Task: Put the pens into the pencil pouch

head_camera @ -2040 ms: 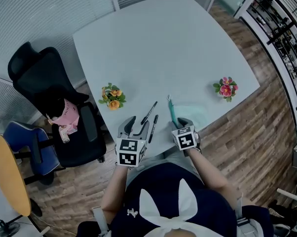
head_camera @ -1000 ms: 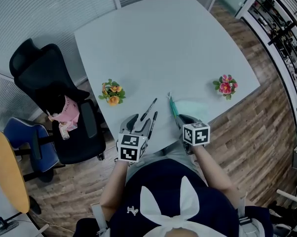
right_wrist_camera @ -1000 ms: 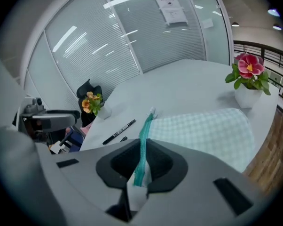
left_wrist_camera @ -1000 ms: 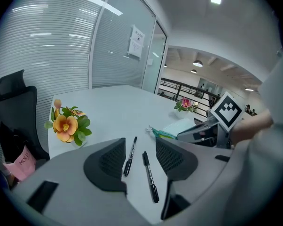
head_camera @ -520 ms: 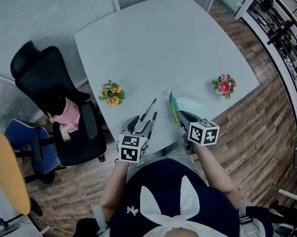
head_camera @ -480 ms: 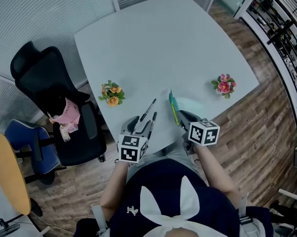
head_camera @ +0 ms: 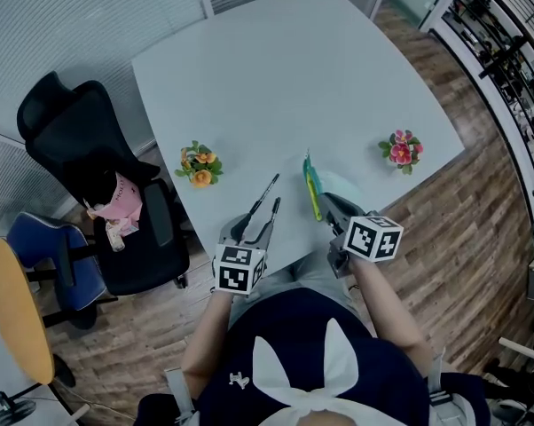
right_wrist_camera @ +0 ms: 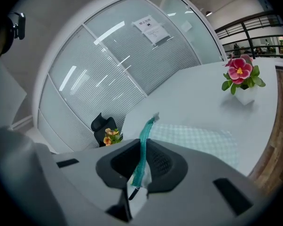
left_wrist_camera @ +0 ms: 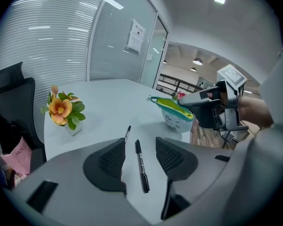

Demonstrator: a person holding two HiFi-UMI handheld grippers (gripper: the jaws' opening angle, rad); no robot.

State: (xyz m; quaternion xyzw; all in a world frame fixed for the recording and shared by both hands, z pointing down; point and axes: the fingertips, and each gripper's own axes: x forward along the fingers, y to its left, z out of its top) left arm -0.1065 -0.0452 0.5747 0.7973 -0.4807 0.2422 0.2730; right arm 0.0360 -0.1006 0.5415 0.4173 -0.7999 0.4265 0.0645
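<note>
The pale grey table (head_camera: 276, 78) is nearly bare, with a black high-backed office chair (head_camera: 72, 140) standing off its left side. All the work sits at the near edge.

The translucent teal-and-white checked pencil pouch (head_camera: 338, 189) is at the right, held up by its green-lined zip rim with the mouth facing upward. Whether its bottom rests on the table I cannot tell. The right gripper (right_wrist_camera: 142, 157) is clenched on that teal rim, with the fabric edge running straight up between its pads.

The left gripper (left_wrist_camera: 139, 145) hangs low over the table with its jaws spread. A slim black pen (left_wrist_camera: 141, 166) lies flat on the table in the gap, touched by neither pad. A second pen (left_wrist_camera: 127, 133), black and thinner, lies just beyond it at a slight angle.

So neither pen is in the pouch yet, and the step in hand looks like the first pick.

What could go wrong:
- The pen is round and thin, so pads closing off-centre could roll it sideways or tip it up — and it lies close to the table's near edge.
- A grip near one end would let the pen pivot and miss the mouth.
- The pouch hangs from one pinch on one rim, so the soft mouth may sag shut or swing when a pen tip pushes it.
- The second pen is close enough to be knocked by the outer jaw.
</note>
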